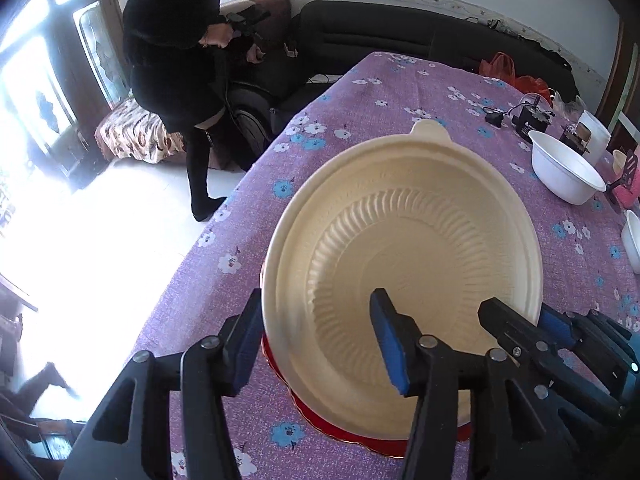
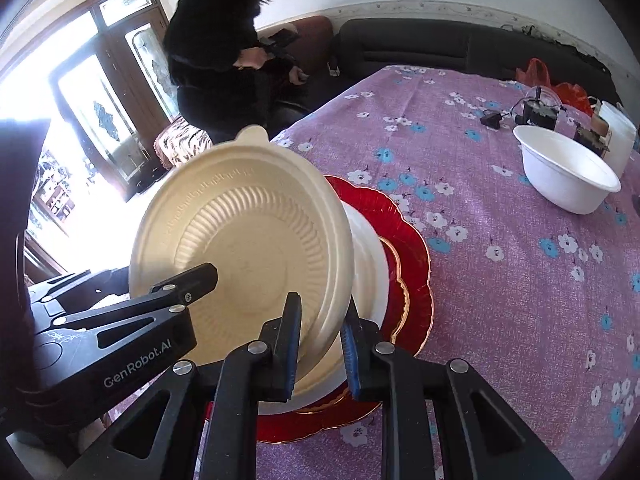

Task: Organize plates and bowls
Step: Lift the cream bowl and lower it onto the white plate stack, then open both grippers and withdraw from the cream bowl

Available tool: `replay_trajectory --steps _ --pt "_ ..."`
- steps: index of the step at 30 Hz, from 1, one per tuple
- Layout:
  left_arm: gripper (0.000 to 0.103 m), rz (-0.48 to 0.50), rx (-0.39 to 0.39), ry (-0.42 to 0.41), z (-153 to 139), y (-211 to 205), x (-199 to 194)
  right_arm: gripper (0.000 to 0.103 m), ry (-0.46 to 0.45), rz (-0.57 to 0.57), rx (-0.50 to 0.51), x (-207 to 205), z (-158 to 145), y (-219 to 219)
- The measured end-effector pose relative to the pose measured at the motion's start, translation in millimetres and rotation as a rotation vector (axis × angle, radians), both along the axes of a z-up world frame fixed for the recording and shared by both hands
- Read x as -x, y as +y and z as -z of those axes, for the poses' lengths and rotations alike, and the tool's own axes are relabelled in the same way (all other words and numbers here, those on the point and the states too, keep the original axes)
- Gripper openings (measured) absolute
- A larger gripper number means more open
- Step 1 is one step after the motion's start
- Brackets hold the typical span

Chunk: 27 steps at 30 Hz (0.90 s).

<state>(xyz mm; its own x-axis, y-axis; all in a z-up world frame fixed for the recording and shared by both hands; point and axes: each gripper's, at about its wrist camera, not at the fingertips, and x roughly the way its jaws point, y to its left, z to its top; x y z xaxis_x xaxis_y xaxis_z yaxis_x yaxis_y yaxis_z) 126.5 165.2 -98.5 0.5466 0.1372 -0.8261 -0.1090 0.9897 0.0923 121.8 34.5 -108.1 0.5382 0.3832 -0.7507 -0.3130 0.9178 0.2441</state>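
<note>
A cream ribbed bowl [image 1: 404, 264] [image 2: 248, 236] with a small tab on its rim is held tilted over a red scalloped plate [image 2: 412, 264] [image 1: 332, 426] that carries a white bowl [image 2: 372, 264]. My right gripper [image 2: 320, 344] is shut on the cream bowl's near rim; it also shows at the right in the left wrist view [image 1: 532, 320]. My left gripper [image 1: 320, 344] is open, one finger outside the bowl's left rim and one over its inside, not squeezing it. It also shows in the right wrist view [image 2: 172, 292].
A large white bowl [image 1: 566, 170] [image 2: 564, 170] stands at the table's far right, with a white tub [image 2: 618, 136], black electronics [image 2: 536, 114] and orange bags [image 2: 538, 72] behind it. Another white bowl's edge [image 1: 632, 240] shows at right. A person in black [image 1: 176, 60] stands beyond the table's left edge.
</note>
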Motion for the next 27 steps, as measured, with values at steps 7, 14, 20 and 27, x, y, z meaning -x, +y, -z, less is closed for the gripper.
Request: replay_trajectory --steps 7,14,20,27 --pt "0.073 -0.033 -0.049 -0.075 -10.1 4.8 6.4 0.033 -0.037 0.029 0.012 2.7 -1.2 -0.8" --pt "0.073 -0.075 -0.067 -0.127 -15.9 12.0 22.8 0.042 -0.068 0.035 -0.013 13.1 -8.4 -6.8" --pt "0.073 -0.109 -0.038 -0.184 -25.3 18.8 41.1 0.048 -0.122 0.047 -0.022 31.3 -17.3 -13.5" --pt "0.073 -0.119 -0.03 -0.244 -34.6 11.9 58.2 0.05 -0.174 0.064 -0.006 52.3 -21.5 -25.3"
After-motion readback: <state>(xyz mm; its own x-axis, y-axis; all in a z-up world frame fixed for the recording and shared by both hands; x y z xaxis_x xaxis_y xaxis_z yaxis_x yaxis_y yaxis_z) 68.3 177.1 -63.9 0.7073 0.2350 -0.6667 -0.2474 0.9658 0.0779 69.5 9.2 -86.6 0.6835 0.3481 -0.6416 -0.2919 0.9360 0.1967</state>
